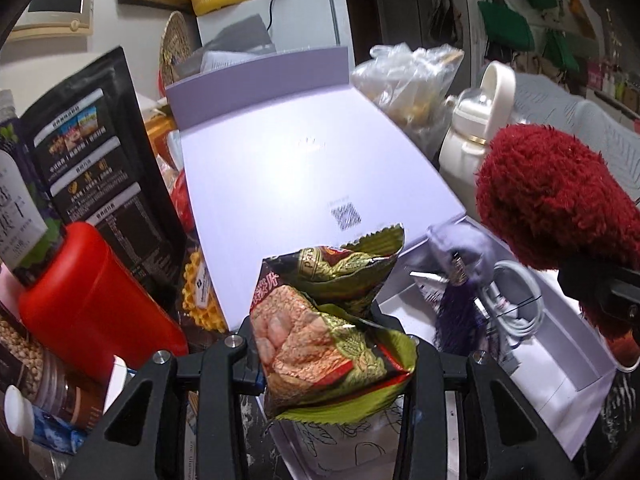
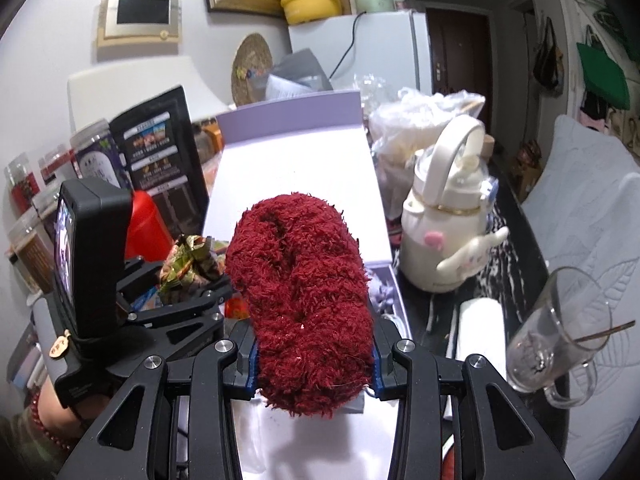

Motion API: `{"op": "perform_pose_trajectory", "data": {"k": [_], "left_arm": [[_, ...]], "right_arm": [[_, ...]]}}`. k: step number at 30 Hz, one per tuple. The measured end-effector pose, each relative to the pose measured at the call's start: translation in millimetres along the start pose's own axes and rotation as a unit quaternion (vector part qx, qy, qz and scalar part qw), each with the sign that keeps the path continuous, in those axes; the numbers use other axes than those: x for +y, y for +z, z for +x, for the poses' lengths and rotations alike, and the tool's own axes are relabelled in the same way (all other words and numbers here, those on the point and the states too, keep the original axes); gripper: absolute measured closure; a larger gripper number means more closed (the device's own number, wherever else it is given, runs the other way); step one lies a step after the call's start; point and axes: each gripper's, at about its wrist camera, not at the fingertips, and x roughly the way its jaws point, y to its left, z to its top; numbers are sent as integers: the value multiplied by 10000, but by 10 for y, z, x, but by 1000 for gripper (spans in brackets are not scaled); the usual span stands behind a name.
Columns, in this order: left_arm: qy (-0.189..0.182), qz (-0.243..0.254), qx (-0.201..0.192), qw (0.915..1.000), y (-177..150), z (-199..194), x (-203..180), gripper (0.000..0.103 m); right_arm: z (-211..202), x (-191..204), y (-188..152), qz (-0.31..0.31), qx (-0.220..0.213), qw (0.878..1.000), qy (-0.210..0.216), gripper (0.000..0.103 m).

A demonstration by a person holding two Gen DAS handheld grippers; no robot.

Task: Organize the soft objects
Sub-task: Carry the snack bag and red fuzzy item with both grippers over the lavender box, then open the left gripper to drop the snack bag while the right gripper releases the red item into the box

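Here, two hand-held claws hang side by side over a crowded worktop, each gripping something soft. Left gripper (image 1: 332, 356): jaws clamped on a crumpled green and red foil snack bag (image 1: 320, 320), which sticks up and forward from between the pads, its torn sawtooth edge topmost. Right gripper (image 2: 314, 364): jaws closed on a fuzzy dark-red plush roll (image 2: 300, 296), squeezed at its lower end, the bulk standing up in front of the camera. In the left wrist view the same roll shows at the right edge, held clear of the surface. Both items sit above a pale lilac cardboard box (image 1: 560, 344) with its flat lid (image 1: 304, 160) swung open away from the cameras; the lid lies along the middle of the worktop. Inside the box's open tray, a coiled white cable (image 1: 516, 300) and a purple tassel (image 1: 456, 312) lie near its left wall. Along the worktop's left edge: a red plastic bottle (image 1: 96, 292) lying tilted, a black printed stand-up pouch (image 1: 104, 148) behind it, jars further left. Toward the right edge: a white kettle-shaped flask with a loop handle (image 2: 448, 220), a clear plastic bag (image 2: 416, 120) behind it, and a tilted clear glass mug (image 2: 560, 336) near the front right corner. A sleeve and a red bead bracelet (image 2: 44, 424) show at the lower left of the right wrist view.
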Motion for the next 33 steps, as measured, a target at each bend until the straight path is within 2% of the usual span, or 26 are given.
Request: {"op": "perform_pose_trajectory", "data": {"k": [3,7,12,16,19,27,29,31,33], "left_arm": [[79,20,139,9999,-27,78,-11,66],[165,3,305,9994,-62,175,-2,66],[229,30,388,9990,-70,261,-5,65],[297,93,461,9985,-80,317,-32,57],[272,30,683,9973,-99,414,-19,56],[14,-262,1052,9941,-85,488,116,45],[45,-222,1081,9939,-76,498,108,39],[195,-159,1092,9937,-87,489,69,36],[179,-137,1100,9937,-85,485,53,36]], "right_arm": [[73,-28,-30,31,72,10000,12,64],[172,-52,-74,-23,157,9997,-196,64],[309,-79,-119,21,287,9995,-126,64],[403,-58,-170,3,367,9993,-105,64],[458,-32,-198,-45,357,9992,-164,64],[640,-6,-286,-85,533,9982,-259,63],[682,-13,-295,-61,608,9978,-266,63],[676,-30,-287,-14,580,9980,-269,60],[674,-51,-277,36,603,9977,-306,58]]}}
